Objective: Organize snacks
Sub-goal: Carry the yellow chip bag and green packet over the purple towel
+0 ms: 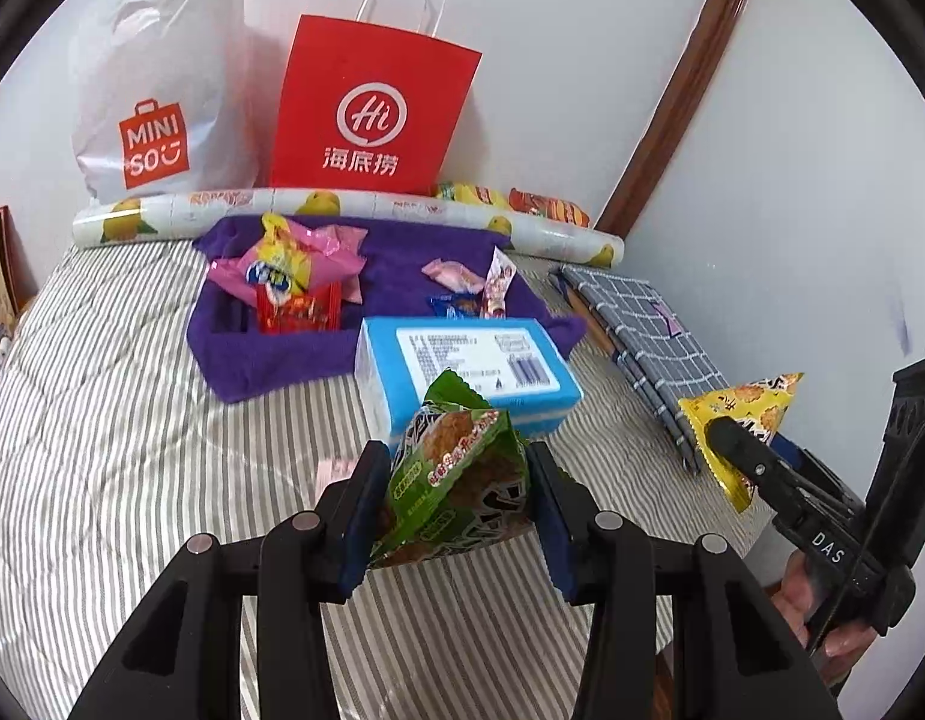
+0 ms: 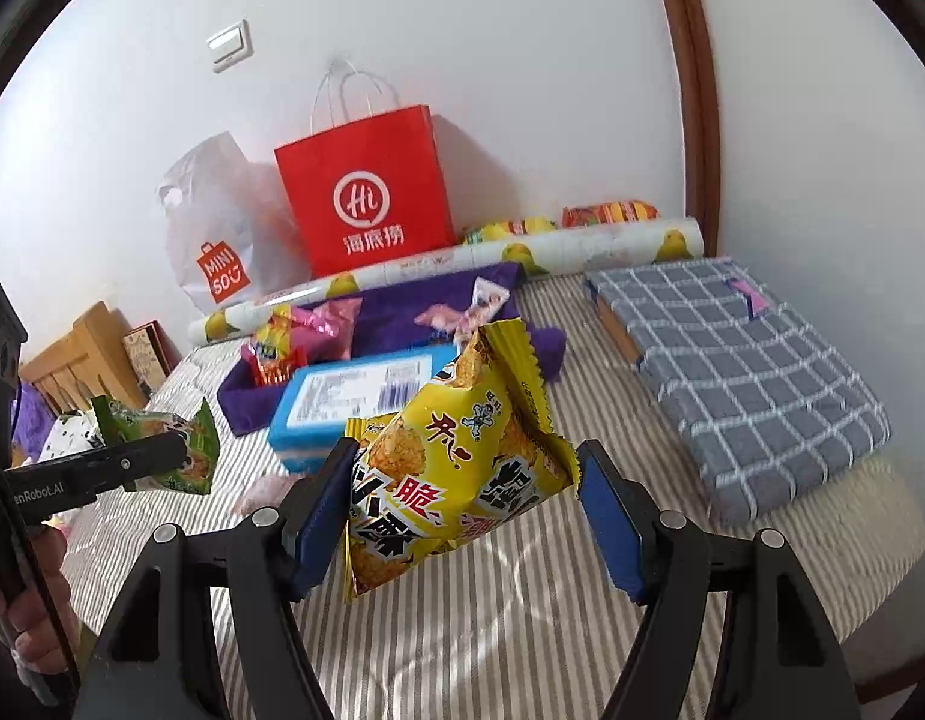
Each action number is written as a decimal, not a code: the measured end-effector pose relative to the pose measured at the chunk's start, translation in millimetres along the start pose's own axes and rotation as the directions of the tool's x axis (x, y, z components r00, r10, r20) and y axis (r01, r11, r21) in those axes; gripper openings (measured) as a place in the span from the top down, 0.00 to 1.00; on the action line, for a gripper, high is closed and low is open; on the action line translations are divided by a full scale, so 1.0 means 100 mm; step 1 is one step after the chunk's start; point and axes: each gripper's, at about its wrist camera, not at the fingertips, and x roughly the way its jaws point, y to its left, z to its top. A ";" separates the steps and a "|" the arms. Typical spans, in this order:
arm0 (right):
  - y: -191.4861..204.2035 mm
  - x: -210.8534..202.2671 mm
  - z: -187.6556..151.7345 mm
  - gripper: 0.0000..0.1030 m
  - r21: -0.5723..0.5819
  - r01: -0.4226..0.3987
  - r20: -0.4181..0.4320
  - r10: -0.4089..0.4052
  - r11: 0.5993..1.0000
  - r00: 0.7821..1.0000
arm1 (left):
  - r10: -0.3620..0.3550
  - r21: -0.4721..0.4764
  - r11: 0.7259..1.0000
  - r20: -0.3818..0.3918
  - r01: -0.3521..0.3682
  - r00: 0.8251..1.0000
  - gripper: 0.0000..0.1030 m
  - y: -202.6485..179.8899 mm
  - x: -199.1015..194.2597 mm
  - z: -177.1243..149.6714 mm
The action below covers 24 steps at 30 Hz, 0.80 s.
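Bed (image 1: 132,420), striped cover: carrying the whole lot.
Purple tray (image 1: 270,354): already holding several packets, so sorting is looking partly done.
Blue box (image 1: 462,372): lying just in front of the tray.
Yellow snack packet (image 2: 456,468): hanging pinched in the right tool (image 2: 462,516), off the bed.
Green snack packet (image 1: 456,474): hanging pinched in the left tool (image 1: 456,516); both are awaiting placement.

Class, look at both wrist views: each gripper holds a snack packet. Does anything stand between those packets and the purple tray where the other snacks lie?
Yes. The blue box lies on the striped bedcover directly between the green packet and the purple tray, against the tray's near edge. From the right wrist view it also sits ahead of the yellow packet. Lifting over it looks feasible.
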 end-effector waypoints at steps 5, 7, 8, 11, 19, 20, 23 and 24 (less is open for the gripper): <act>0.10 0.04 0.24 0.30 -0.024 -0.014 0.030 0.015 1.000 0.999 | 0.002 0.007 1.000 0.011 -0.002 1.000 0.57 0.01 0.05 0.18; 0.13 0.08 0.33 0.30 -0.027 -0.021 0.039 0.022 0.999 0.999 | 0.003 0.008 1.000 0.015 -0.003 1.000 0.57 0.03 0.08 0.26; 0.15 0.11 0.38 0.30 -0.027 -0.024 0.041 0.026 0.999 0.999 | 0.004 0.008 1.000 0.016 -0.004 1.000 0.57 0.04 0.09 0.29; 0.20 0.20 0.50 0.30 -0.032 -0.033 0.043 0.034 0.999 0.999 | 0.010 0.012 1.000 0.019 -0.010 1.000 0.57 0.09 0.15 0.40; 0.32 0.61 0.84 0.30 -0.046 -0.025 0.039 0.027 0.999 0.999 | 0.025 -0.003 1.000 0.019 -0.025 1.000 0.57 0.25 0.40 0.70; 0.34 0.67 0.88 0.30 -0.049 -0.025 0.039 0.027 0.998 0.999 | 0.026 -0.010 1.000 0.018 -0.026 0.999 0.57 0.28 0.44 0.74; 0.39 0.87 1.00 0.30 -0.060 -0.027 0.030 0.029 0.998 0.999 | 0.027 -0.025 0.999 0.019 -0.026 0.999 0.57 0.37 0.55 0.86; 0.40 0.92 1.04 0.30 -0.063 -0.029 0.029 0.031 0.998 0.999 | 0.031 -0.028 0.999 0.019 -0.030 0.999 0.57 0.39 0.58 0.89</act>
